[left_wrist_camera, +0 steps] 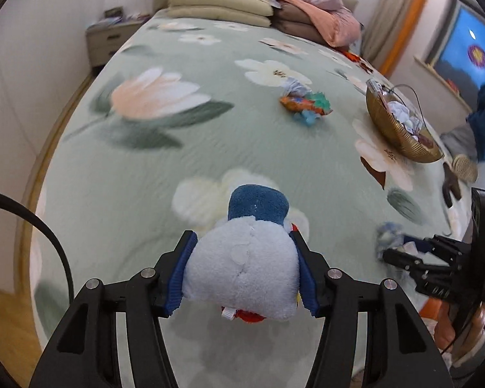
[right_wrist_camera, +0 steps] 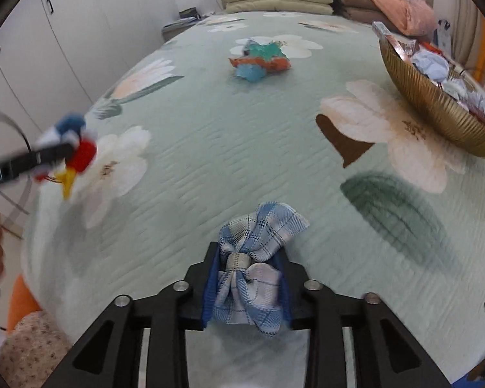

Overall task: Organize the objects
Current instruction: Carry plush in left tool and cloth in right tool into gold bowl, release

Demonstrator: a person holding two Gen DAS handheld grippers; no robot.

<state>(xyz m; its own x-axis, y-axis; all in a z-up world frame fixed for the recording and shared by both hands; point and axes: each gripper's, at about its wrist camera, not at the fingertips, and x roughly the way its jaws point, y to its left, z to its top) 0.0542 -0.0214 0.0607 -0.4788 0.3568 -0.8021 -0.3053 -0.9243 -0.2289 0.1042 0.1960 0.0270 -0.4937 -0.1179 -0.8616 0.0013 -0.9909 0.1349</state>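
The left tongs are closed on a plush toy, its pale body squeezed between the blue pads and held above the floral bed. The toy is soft, light and compressible; the body gives under pressure, so the thickest part of the torso is the most secure place to grip. Its long axis runs away from the camera, with the dark blue end pointing forward. The right tongs are closed on a plaid fabric bow, also held above the bed. The bow is limp and light; the central band is the firmest point, and the pads bear on the lobe just behind it. Its lobes spread fore and aft along the tongs. A gold basket stands on the bed ahead and to the right, probably the destination.
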